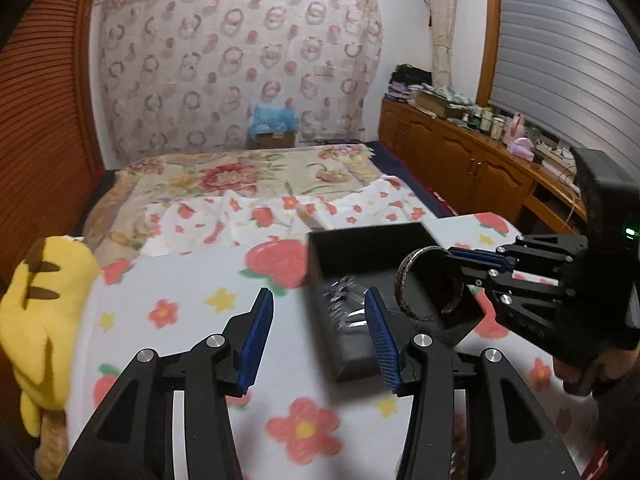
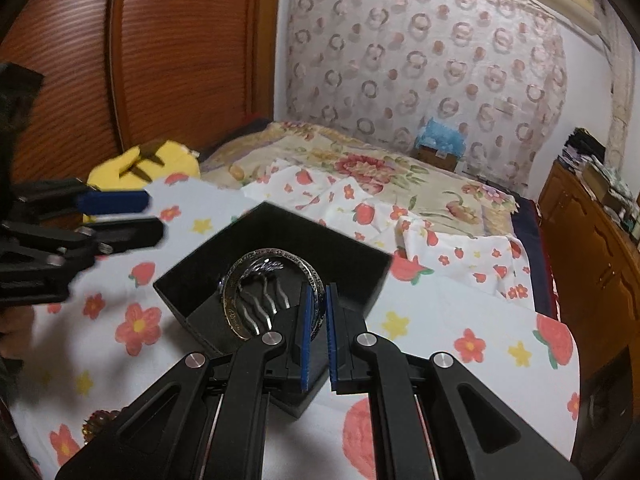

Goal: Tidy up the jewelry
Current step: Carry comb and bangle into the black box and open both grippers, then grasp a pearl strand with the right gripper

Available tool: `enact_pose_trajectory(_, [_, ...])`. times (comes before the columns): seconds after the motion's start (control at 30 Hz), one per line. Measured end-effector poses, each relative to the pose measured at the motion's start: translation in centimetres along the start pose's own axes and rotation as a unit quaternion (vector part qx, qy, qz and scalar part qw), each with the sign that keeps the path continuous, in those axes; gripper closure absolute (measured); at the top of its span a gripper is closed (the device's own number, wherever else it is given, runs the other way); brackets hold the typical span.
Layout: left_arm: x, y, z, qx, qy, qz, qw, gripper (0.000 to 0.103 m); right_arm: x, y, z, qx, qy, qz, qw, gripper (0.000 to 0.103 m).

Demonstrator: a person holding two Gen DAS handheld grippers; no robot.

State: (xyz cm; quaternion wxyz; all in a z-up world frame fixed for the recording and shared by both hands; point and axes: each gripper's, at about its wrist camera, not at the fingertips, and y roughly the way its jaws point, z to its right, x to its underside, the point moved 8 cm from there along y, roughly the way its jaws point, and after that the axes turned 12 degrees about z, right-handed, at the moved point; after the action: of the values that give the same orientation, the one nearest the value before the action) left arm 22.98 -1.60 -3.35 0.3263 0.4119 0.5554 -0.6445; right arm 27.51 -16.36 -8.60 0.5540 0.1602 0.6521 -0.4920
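Note:
An open black jewelry box (image 1: 362, 240) (image 2: 280, 224) sits on a white flowered cloth (image 1: 180, 304). A silver hair comb (image 1: 344, 306) (image 2: 262, 300) lies inside it. My right gripper (image 2: 319, 292) (image 1: 448, 256) is shut on a silver bangle (image 2: 240, 312) (image 1: 404, 280) and holds it upright over the box's inside. My left gripper (image 1: 320, 300) is open and empty, just left of the box, and it also shows in the right wrist view (image 2: 152, 216).
A yellow plush toy (image 1: 44, 312) (image 2: 152, 160) lies at the cloth's left edge. A dark beaded item (image 2: 98, 420) lies on the cloth near the front. Beyond is a bed with a floral blanket (image 1: 240, 172). A wooden cabinet (image 1: 460, 160) runs along the right.

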Motion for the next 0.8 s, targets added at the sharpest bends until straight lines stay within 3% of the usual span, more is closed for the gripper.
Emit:
enact_pose_trajectory(0.23, [1.8,-1.7,-1.9,-0.015,-0.004,-0.006,0.9999,0.056,1.0,1.6,-0.4,0.005,-0.007,-0.026,1.0,0.095])
enact_pose_trajectory(0.3, [2.3,-2.1,-2.0,-0.012,-0.007,-0.008,0.9999,0.056,1.0,1.8,-0.6,0.001,-0.005,-0.032,0.999,0.09])
enact_pose_trajectory(0.47, [3.9,-3.3,-1.7,-0.006,-0.006,-0.007,0.9999,0.048,1.1,1.0,-0.6,0.008,0.0,-0.029,1.0,0.09])
enact_pose_trajectory(0.8, [6.6,-5.5,0.7,0.007,0.003,-0.017,0.9998,0.043,2.7,-5.7,-2.1,0.001,0.024,0.003,1.0,0.09])
